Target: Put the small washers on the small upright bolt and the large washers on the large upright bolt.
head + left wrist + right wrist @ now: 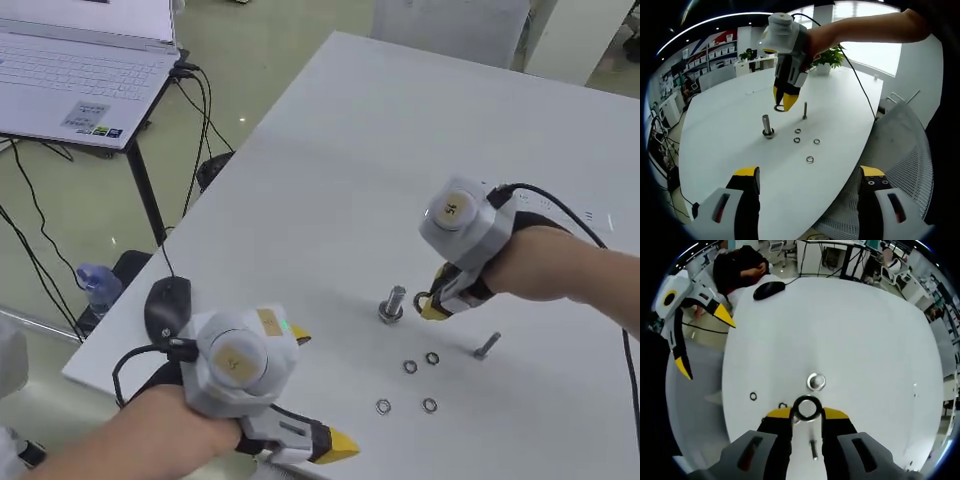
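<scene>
My right gripper [432,306] is shut on a large washer [796,409], held just beside and above the large upright bolt [392,303], which has a ring at its base. In the right gripper view the bolt head [816,382] sits right ahead of the washer. The small upright bolt [487,346] stands to the right. Several small washers [410,367] lie flat on the white table [330,170] in front of the bolts. My left gripper [325,440] hovers open and empty near the table's front edge, well back from the washers [810,160].
A black mouse [167,305] lies near the table's left corner. A laptop [80,70] sits on a side stand to the left, with cables hanging and a water bottle [98,285] on the floor. A mesh chair [900,165] stands by the table edge.
</scene>
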The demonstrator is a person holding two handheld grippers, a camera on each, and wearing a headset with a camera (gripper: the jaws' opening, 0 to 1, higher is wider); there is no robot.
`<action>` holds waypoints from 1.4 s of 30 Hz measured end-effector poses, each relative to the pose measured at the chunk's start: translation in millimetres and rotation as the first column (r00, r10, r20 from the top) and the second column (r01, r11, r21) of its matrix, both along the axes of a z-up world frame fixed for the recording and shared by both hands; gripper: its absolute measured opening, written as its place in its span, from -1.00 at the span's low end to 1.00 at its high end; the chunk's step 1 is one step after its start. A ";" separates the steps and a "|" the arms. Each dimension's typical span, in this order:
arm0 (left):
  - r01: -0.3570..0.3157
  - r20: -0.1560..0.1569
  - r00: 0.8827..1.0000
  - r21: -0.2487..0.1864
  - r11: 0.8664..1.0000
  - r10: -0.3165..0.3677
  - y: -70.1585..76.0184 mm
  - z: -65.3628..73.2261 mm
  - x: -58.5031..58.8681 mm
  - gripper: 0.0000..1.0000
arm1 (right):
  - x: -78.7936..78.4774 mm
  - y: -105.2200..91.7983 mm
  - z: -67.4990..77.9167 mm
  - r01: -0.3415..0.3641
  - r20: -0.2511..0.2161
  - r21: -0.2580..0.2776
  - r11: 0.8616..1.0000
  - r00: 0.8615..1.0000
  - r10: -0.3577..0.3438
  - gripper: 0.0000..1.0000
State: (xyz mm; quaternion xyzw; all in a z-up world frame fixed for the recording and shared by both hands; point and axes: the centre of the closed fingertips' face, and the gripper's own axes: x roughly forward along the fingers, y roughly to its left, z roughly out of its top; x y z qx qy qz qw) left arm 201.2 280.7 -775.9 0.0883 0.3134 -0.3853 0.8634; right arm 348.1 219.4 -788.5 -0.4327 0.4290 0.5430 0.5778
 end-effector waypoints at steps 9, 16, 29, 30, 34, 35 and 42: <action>0.014 -0.008 1.000 0.007 1.000 -0.014 2.8 -4.1 6.9 0.63 | 10.5 23.3 -1.7 -0.018 0.008 0.011 1.000 1.000 0.018 -0.58; 0.006 -0.004 1.000 0.003 1.000 -0.006 4.0 -3.3 12.0 0.68 | 16.6 31.2 -9.0 -0.033 0.019 -0.004 0.999 0.999 0.033 -0.58; 0.009 0.000 1.000 -0.001 1.000 -0.009 2.6 -6.9 13.0 0.81 | 15.7 33.4 -22.6 -0.032 -0.009 -0.033 0.999 0.999 0.032 -0.58; 0.010 -0.002 1.000 -0.003 1.000 -0.010 2.1 -6.7 12.3 0.80 | 15.7 34.2 -24.3 -0.034 -0.008 -0.035 0.999 0.999 0.034 -0.58; 0.012 -0.006 1.000 -0.003 1.000 -0.012 1.7 -6.2 10.4 0.77 | 15.1 34.2 -30.9 -0.048 -0.001 -0.053 0.997 0.999 0.048 -0.58; 0.008 -0.004 1.000 -0.006 1.000 -0.008 2.1 -4.2 9.9 0.77 | 15.3 34.1 -32.7 -0.048 -0.003 -0.057 0.997 0.999 0.048 -0.58; 0.000 0.007 1.000 -0.009 1.000 0.000 5.3 0.4 9.8 0.75 | 14.7 33.6 -46.4 -0.049 -0.010 -0.069 0.996 0.999 0.049 -0.58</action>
